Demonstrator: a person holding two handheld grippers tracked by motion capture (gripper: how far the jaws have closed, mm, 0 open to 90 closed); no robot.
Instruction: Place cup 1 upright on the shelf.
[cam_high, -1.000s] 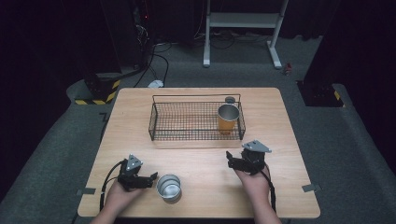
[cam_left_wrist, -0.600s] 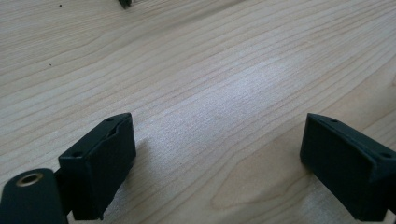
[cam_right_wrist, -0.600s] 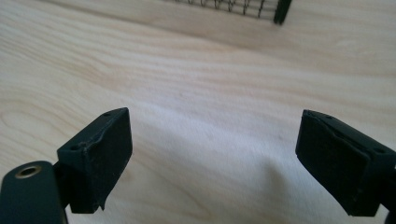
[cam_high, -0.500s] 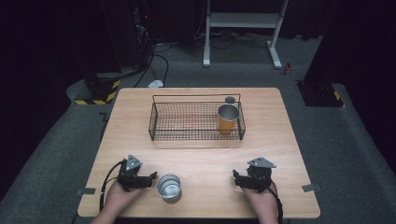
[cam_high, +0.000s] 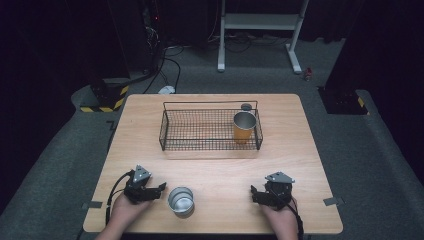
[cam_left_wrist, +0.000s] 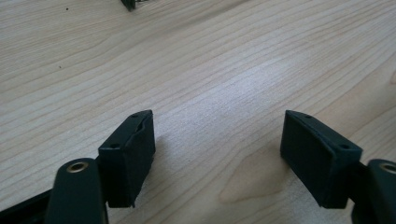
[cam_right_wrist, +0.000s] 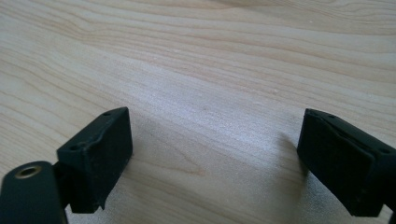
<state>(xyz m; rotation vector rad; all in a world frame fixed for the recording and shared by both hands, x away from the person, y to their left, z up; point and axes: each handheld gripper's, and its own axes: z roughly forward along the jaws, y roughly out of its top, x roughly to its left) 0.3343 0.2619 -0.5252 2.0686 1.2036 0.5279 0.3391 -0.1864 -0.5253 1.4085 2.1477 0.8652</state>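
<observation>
A silver metal cup (cam_high: 180, 200) stands upright near the table's front edge, left of centre. Just left of it my left gripper (cam_high: 161, 186) rests on the wood, open, its jaws pointing toward the cup without touching it. At the front right my right gripper (cam_high: 253, 193) lies on the table, open and holding nothing. In the left gripper view the left gripper (cam_left_wrist: 217, 156) has bare wood between its jaws. The right gripper (cam_right_wrist: 215, 161) likewise spans only tabletop in the right gripper view. A gold-coloured cup (cam_high: 244, 126) stands upright in the right end of a black wire basket (cam_high: 172, 129).
The basket sits across the middle of the wooden table (cam_high: 215, 165). A small dark round object (cam_high: 246, 106) lies just behind the basket's far right corner. Past the table's far edge are cables and a white stand's legs (cam_high: 295, 60) on the grey floor.
My right gripper has pulled back from the table's middle right toward the front edge and come to rest there. The left gripper and both cups have stayed put.
</observation>
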